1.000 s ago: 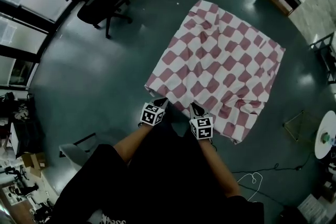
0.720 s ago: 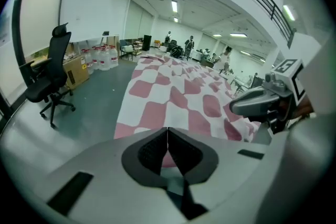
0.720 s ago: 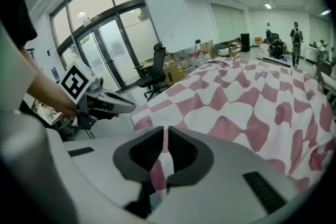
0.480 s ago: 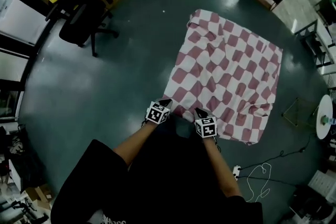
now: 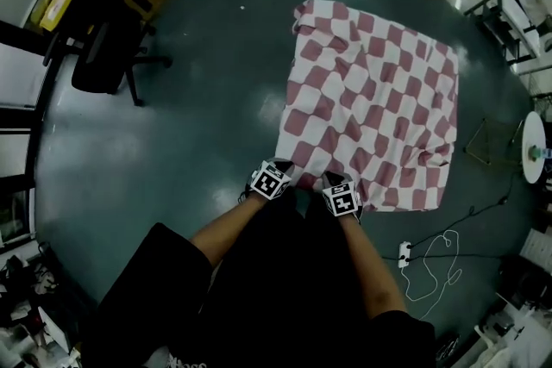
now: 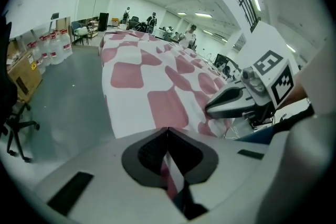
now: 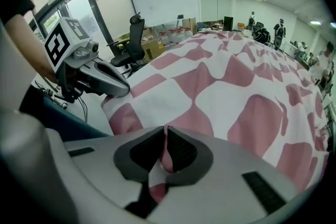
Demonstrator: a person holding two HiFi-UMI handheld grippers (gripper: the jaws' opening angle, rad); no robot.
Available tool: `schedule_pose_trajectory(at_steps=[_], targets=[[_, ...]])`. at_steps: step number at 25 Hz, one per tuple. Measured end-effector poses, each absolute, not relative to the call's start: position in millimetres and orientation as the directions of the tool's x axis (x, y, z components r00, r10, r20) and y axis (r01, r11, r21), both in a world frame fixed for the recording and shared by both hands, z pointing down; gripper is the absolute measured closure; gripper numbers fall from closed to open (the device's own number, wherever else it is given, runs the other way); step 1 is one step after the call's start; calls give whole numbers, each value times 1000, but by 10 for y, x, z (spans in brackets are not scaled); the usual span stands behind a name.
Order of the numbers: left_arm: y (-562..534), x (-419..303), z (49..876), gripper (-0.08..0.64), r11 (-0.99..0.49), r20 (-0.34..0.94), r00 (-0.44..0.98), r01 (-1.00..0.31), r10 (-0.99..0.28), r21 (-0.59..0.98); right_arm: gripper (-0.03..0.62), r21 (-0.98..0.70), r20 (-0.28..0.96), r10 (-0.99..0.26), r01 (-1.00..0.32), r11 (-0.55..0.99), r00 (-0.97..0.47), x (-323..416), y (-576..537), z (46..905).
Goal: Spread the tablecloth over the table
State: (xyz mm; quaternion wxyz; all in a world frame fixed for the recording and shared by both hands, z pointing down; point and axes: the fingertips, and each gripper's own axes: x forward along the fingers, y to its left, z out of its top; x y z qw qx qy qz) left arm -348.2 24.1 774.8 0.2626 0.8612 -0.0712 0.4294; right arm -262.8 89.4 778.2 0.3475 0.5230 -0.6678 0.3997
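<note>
Both lower than before, left gripper (image 5: 282, 165) and right gripper (image 5: 333, 179) each clamped on the near edge of the tablecloth (image 5: 371, 99).

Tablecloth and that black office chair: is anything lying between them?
Nothing much: in the head view the stretch between the tablecloth and the office chair is bare dark floor, apart from one tiny pale speck.

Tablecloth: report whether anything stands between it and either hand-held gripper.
Nothing visible does. The left hand-held gripper and the right hand-held gripper are each shut on the near edge of the pink-and-white checked tablecloth, with the fabric pinched directly between the jaws.
</note>
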Motion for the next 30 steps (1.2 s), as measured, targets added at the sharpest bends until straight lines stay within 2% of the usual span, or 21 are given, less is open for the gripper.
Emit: schedule_pose_trajectory(at_steps=[4,8,15,19,21,25,30], targets=[[256,-3530,7756,543,-850,764,639,-354,85,391,557,-143,862,-466,-978,155,-200,-2671,805,7746],[333,-3621,7767,543,-815,742,667,-391,69,427,557,-168,872,-444,-978,122,-205,-2692,874,7811],[364,-3811,7763,543,-811,758,651,-422,39,405,558,-189,855,-455,-967,172,-248,-2952,859,7768],[458,-3857,7813,543,-939,829,559,-292,-15,180,560,-159,860,-451,-965,208,-239,-3025,930,7764],[494,-3881,7814,543,-951,842,537,-282,-46,128,560,-150,859,-459,-969,195,-226,-3053,960,7765],[571,-3937,7815,543,-892,823,568,-386,-29,235,561,-122,863,-465,-974,189,-199,-3053,1054,7773],[608,-3981,7838,543,-872,819,573,-383,36,306,560,-101,886,-430,-978,183,-172,-2997,1109,7801]])
